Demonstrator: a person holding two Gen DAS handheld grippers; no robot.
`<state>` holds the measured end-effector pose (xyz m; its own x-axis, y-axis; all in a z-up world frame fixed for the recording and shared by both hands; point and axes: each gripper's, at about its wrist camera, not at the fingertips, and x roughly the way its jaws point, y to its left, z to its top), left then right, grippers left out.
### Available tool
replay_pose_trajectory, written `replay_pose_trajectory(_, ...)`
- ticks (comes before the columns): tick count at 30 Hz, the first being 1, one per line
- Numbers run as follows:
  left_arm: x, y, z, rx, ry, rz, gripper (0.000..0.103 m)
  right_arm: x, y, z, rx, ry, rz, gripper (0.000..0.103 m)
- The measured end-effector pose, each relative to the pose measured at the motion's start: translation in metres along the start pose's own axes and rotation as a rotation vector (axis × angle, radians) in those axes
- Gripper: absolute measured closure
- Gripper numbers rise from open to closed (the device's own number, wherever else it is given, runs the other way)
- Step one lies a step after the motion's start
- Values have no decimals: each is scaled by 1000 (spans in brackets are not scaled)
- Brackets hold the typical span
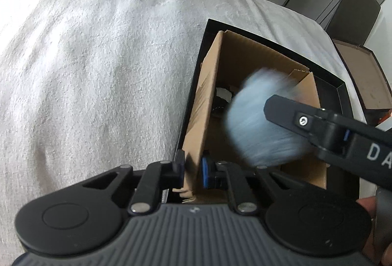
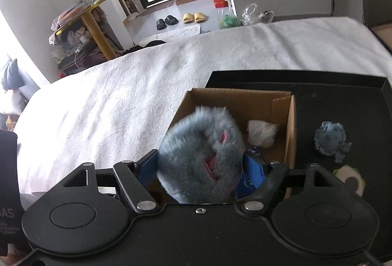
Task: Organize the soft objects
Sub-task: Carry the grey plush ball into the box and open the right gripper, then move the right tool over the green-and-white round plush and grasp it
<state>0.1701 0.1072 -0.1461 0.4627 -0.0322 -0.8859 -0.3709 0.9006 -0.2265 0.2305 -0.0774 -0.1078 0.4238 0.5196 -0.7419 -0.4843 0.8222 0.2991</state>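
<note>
Fluffy blue toy (image 2: 201, 155) fills the lower middle of the right wrist view, hanging just over the open cardboard box (image 2: 281, 104). It looks soft, light and squashy, so it should bend and not break. Its fur may slide a bit, so the best place to hold it is around its fat middle.

The box sits in a black tray (image 2: 343, 99) on a bed with a white blanket (image 2: 122, 99). A white soft thing (image 2: 261, 132) lies inside the box. A small grey-blue plush (image 2: 330, 138) lies on the tray at the right, outside the box.

The right tool (image 2: 199, 163) is spread wide, with one pad on each side of the fluffy toy, gripping it.

The left tool (image 1: 192, 171), in the lower middle of the left wrist view, is pinched tight on the box's side wall, likely to keep it from moving.
</note>
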Motion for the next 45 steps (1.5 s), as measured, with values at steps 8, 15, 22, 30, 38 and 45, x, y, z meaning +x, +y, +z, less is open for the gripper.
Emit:
replay_pose_trajectory(8,0,0,1,4,0,3,91,-9,-11,-3,0,-18,-56,29)
replay_pose_trajectory(15,-2,-10,2,31,-9,33,89,-27,-26,3,-1,-74,-87,29)
replay_pose_trajectory(22,-6,-22,7,59,-18,61,82,-38,-57,4,34,-94,-125,29)
replay_pose_trajectory(30,-8,-37,11,93,-53,132,51,-38,-100,-11,99,-88,-176,29)
replay_pose_trajectory(38,2,-54,13,145,-50,201,44,-21,-129,-35,159,-57,-198,24)
replay_pose_trajectory(45,15,-64,16,166,-38,240,43,4,-155,-46,191,-7,-246,23)
